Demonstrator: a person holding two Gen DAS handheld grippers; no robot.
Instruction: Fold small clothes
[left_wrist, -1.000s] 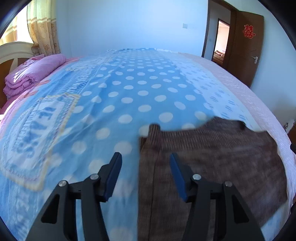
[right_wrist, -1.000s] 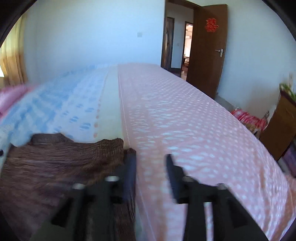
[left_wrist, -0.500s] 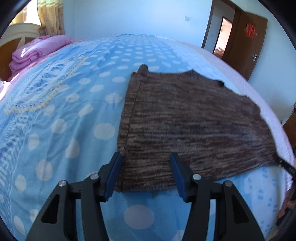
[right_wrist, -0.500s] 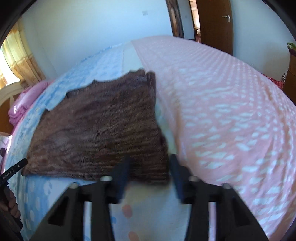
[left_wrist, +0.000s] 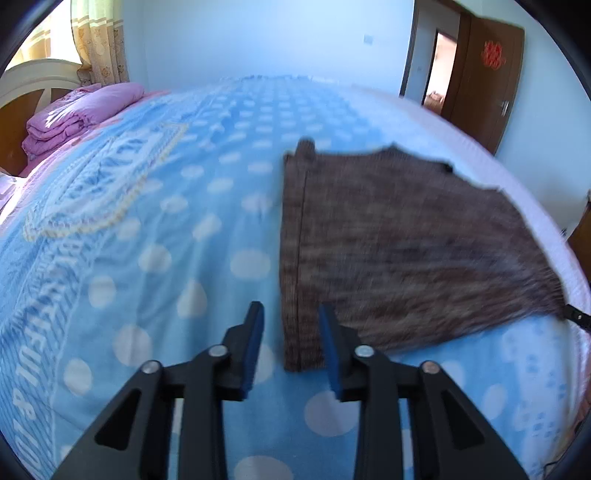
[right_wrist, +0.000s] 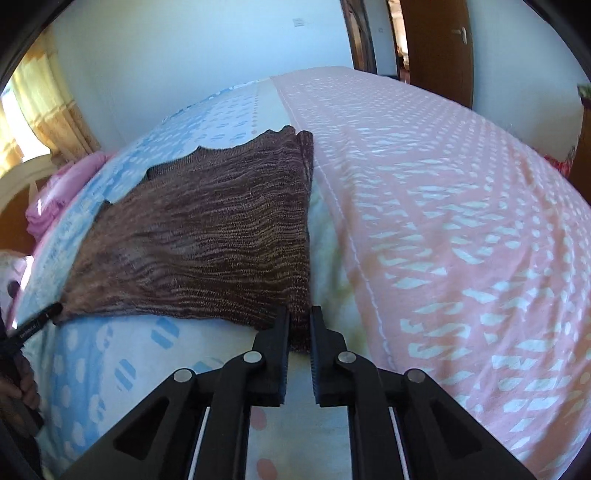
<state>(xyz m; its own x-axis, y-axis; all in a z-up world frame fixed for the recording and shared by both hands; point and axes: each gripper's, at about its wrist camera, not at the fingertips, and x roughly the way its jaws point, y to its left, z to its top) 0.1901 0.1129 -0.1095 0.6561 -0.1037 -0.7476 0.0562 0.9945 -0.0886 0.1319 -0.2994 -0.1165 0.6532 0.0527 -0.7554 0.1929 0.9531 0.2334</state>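
Two grippers on the near hem of the brown knit top, one at each bottom corner

Looking at my feeds, the knit top (left_wrist: 399, 240) lies flat on the bed (left_wrist: 155, 229), long axis running away from both cameras toward the far wall. Left gripper (left_wrist: 291, 325) has its jaws spread wide, straddling the top's near left corner without pinching it. Right gripper (right_wrist: 298, 325) is nearly closed, with the near right corner between its pads; looks like a grip, though a sliver of gap shows. So the right one is further along, I'd say. Right view alone shows the pink cover (right_wrist: 461, 221) just beside the top; left view alone shows the folded purple bedding (left_wrist: 74, 118) well away from it
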